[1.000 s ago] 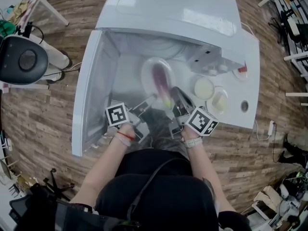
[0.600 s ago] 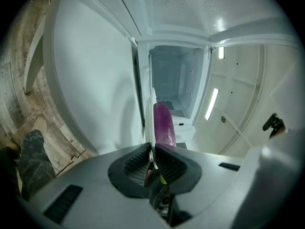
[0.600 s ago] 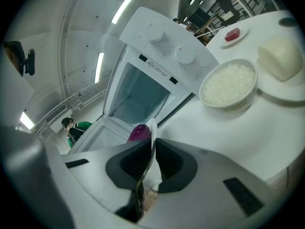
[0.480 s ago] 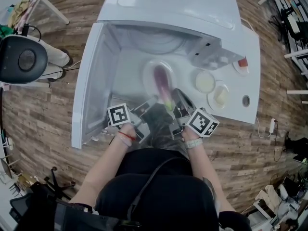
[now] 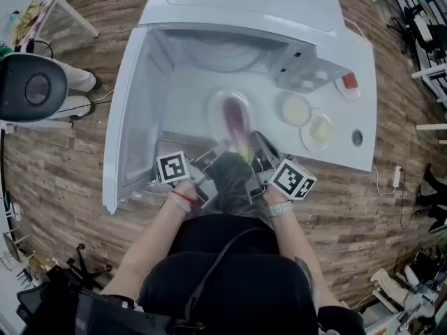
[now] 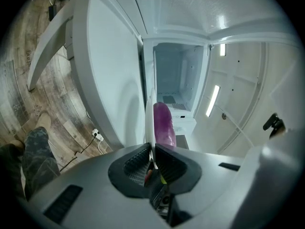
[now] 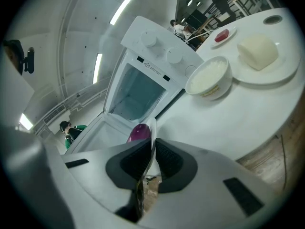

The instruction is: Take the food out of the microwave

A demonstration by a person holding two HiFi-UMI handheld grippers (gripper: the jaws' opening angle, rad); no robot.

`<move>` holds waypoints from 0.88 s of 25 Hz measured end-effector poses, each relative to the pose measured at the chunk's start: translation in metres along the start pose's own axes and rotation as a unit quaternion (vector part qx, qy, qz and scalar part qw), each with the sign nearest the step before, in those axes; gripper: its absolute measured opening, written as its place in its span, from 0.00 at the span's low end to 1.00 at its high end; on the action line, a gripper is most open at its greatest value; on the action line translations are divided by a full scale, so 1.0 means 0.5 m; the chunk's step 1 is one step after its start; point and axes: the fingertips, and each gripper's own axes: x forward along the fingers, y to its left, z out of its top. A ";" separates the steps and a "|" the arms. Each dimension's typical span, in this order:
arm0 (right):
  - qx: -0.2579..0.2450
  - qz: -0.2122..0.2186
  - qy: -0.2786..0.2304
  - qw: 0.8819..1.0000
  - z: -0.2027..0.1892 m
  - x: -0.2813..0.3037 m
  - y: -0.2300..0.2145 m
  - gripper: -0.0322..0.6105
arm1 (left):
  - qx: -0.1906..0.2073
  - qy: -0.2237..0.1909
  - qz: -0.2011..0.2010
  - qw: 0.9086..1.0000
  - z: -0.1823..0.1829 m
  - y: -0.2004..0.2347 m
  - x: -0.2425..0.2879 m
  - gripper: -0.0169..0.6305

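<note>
A clear plate (image 5: 218, 109) carries a purple eggplant (image 5: 235, 119) and hangs in front of the white microwave's open cavity (image 5: 225, 53). My left gripper (image 5: 218, 147) is shut on the plate's near-left rim and my right gripper (image 5: 250, 139) is shut on its near-right rim. In the left gripper view the rim (image 6: 149, 120) runs edge-on into the closed left gripper (image 6: 153, 152), with the eggplant (image 6: 163, 124) just beyond. In the right gripper view the rim (image 7: 152, 130) sits pinched in the right gripper (image 7: 153, 152), and the eggplant (image 7: 139, 132) shows behind it.
The microwave door (image 5: 134, 121) stands open to the left. On the white table (image 5: 367, 61), right of the plate, are a bowl of rice (image 5: 296, 109), a plate with a pale bun (image 5: 320, 130) and a small dish with something red (image 5: 348, 82). A black round device (image 5: 33, 87) stands on the wood floor at left.
Both grippers have drawn the plate with the eggplant a little back from the microwave cavity toward the person. Both grips are unchanged.
</note>
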 end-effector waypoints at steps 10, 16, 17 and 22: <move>-0.002 -0.009 0.007 1.000 -0.042 -0.016 -0.024 0.12 | 0.000 0.006 0.012 1.000 -0.023 0.030 -0.024 0.09; 0.006 -0.011 0.010 1.000 -0.061 -0.019 -0.028 0.12 | 0.002 0.009 0.014 1.000 -0.031 0.045 -0.034 0.09; 0.006 -0.014 0.010 1.000 -0.063 -0.019 -0.031 0.12 | 0.002 0.010 0.015 1.000 -0.031 0.048 -0.035 0.09; 0.005 -0.020 0.013 1.000 -0.074 -0.018 -0.038 0.12 | 0.003 0.015 0.020 1.000 -0.033 0.056 -0.042 0.09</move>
